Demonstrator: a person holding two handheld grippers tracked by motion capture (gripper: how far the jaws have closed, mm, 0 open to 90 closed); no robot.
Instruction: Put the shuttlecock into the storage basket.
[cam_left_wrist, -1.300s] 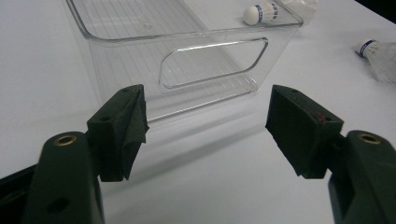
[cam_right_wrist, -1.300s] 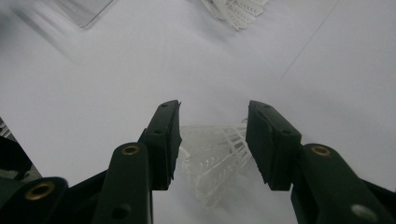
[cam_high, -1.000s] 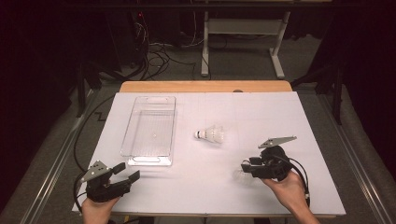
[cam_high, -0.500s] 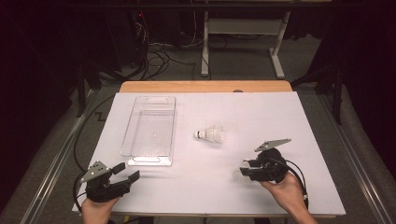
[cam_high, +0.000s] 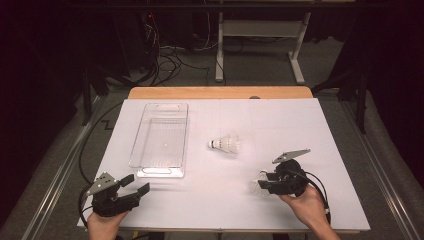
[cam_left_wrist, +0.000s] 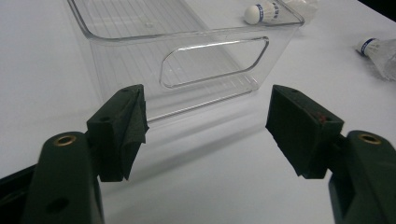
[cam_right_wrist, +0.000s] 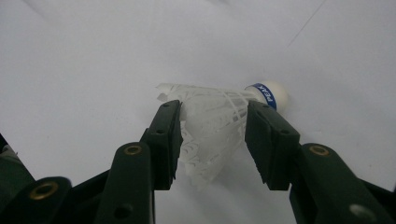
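Near the table's (cam_high: 345, 150) front right edge, the right claw (cam_high: 257, 184) straddles the feather skirt of 1 shuttlecock (cam_right_wrist: 219, 121). Its jaws have just been closing with the skirt between them; the right gripper view shows both pads against the feathers, and a firm grip cannot be confirmed. From above, this shuttlecock is a pale blur at the claw tip, hard to make out. A second shuttlecock (cam_high: 225, 145) lies on its side mid-table, just right of the clear tray (cam_high: 150, 170). At the front left, the left claw (cam_high: 134, 184) rests released, jaws wide, facing the tray's handle end (cam_left_wrist: 212, 63). The left gripper view cuts off the tray's far end and partly hides the second shuttlecock behind the rim.
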